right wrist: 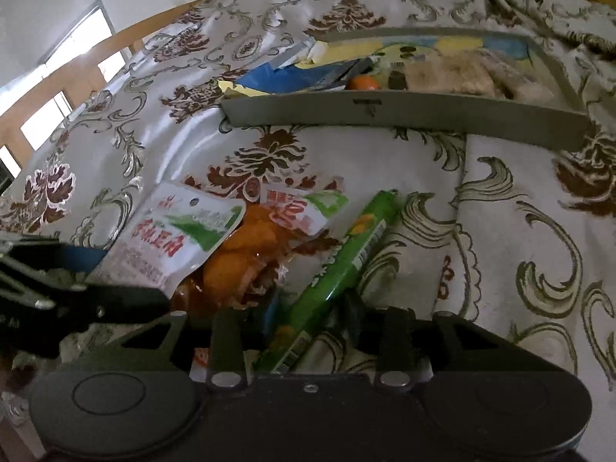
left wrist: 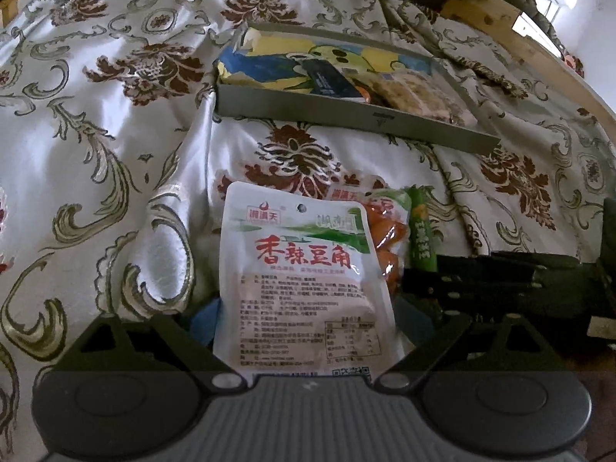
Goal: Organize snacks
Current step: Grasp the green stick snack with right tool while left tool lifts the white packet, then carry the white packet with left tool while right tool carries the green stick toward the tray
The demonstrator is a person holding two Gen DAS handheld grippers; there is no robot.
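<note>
My left gripper [left wrist: 308,319] is shut on a white snack pouch with red Chinese lettering [left wrist: 304,277], blue pads pressed to its sides; it also shows in the right wrist view [right wrist: 173,242]. Behind it lies an orange snack pack [left wrist: 389,238], also seen in the right wrist view [right wrist: 246,258]. My right gripper [right wrist: 312,327] is closed around the lower end of a green snack stick [right wrist: 346,254], which shows in the left wrist view [left wrist: 421,231]. A grey tray [left wrist: 346,115] with several snacks lies further back; it shows in the right wrist view [right wrist: 385,115].
Everything lies on a wrinkled white floral cloth [left wrist: 96,134]. A wooden frame edge [left wrist: 539,38] runs at the back right. A window [right wrist: 69,61] and wooden rail are at the left of the right wrist view. The left gripper's body [right wrist: 57,288] sits beside my right one.
</note>
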